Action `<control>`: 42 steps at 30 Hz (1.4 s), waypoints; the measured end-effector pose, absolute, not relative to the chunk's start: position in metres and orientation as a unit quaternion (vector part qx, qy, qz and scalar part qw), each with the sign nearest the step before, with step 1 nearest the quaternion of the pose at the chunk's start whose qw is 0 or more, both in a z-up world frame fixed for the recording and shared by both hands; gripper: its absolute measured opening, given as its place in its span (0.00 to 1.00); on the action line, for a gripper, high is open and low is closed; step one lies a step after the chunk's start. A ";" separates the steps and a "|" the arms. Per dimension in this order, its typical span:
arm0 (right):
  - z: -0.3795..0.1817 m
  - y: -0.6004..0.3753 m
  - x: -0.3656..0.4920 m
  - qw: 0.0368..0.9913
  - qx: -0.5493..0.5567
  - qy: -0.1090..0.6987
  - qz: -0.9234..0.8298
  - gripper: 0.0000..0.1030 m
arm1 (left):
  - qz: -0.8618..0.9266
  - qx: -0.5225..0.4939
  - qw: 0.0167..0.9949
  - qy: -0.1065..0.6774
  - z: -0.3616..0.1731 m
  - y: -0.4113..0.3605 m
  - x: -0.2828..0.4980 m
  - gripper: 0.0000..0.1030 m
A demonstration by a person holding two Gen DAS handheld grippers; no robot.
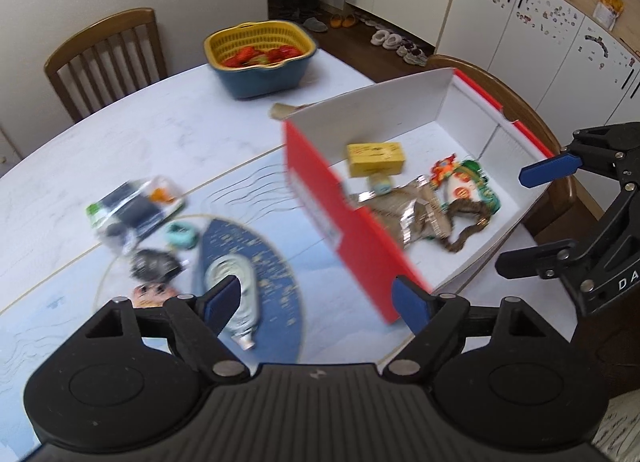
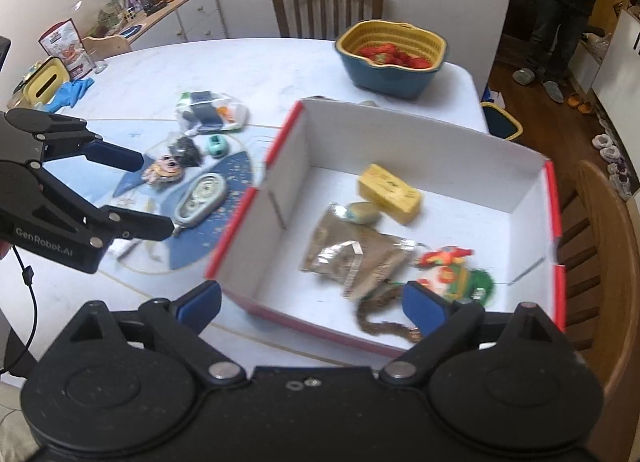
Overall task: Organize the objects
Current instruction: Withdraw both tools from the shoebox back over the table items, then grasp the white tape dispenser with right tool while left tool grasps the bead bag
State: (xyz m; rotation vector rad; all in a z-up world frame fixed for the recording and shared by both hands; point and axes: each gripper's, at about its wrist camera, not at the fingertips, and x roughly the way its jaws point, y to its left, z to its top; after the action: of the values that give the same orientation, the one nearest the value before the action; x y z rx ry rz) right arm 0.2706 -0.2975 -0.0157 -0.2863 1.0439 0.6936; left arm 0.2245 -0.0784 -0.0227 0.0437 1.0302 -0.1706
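Left gripper [image 1: 316, 304] jaws apart, empty, above the tube [image 1: 236, 294] on the blue mat. Right gripper [image 2: 312, 308] also wide, empty, over the red box [image 2: 256, 198] holding the yellow pack [image 2: 390, 192]. Next grab probably the tube: descend straight, straddle its width. Only the right view shows the cartoon-face sticker [image 2: 166, 168] unobstructed.

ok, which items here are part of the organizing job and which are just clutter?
Job: red box; yellow block and foil packet already inside it; tube, teal toy, clear pouch on the table.
Clutter: strawberry basket, chairs, blue glove.
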 end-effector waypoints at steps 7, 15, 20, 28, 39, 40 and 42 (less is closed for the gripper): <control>-0.018 -0.247 0.251 0.788 -0.139 0.492 0.343 0.94 | -0.072 -0.001 0.864 0.498 -0.033 -0.016 0.200 0.99; -0.031 -0.180 0.240 0.777 -0.141 0.504 0.349 0.94 | -0.044 0.003 0.852 0.522 -0.069 0.044 0.177 0.99; -0.044 -0.140 0.238 0.769 -0.150 0.512 0.352 0.94 | -0.037 0.005 0.847 0.531 -0.089 0.064 0.164 0.99; -0.070 -0.100 0.256 0.770 -0.168 0.524 0.323 0.94 | -0.035 -0.007 0.845 0.533 -0.111 0.072 0.154 0.99; -0.118 -0.072 0.296 0.766 -0.171 0.564 0.258 0.93 | -0.066 0.006 0.839 0.541 -0.136 0.042 0.163 0.99; -0.121 -0.071 0.299 0.766 -0.169 0.566 0.253 0.93 | -0.067 0.008 0.839 0.541 -0.138 0.040 0.164 0.99; -0.126 -0.070 0.305 0.766 -0.163 0.573 0.241 0.93 | -0.066 0.013 0.839 0.540 -0.141 0.036 0.166 0.99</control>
State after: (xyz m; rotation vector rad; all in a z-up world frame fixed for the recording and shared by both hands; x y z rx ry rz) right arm 0.3051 -0.0705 -0.1260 -0.3550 1.2442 0.5241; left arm 0.1660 0.0365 -0.1407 0.0270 1.1412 -0.1401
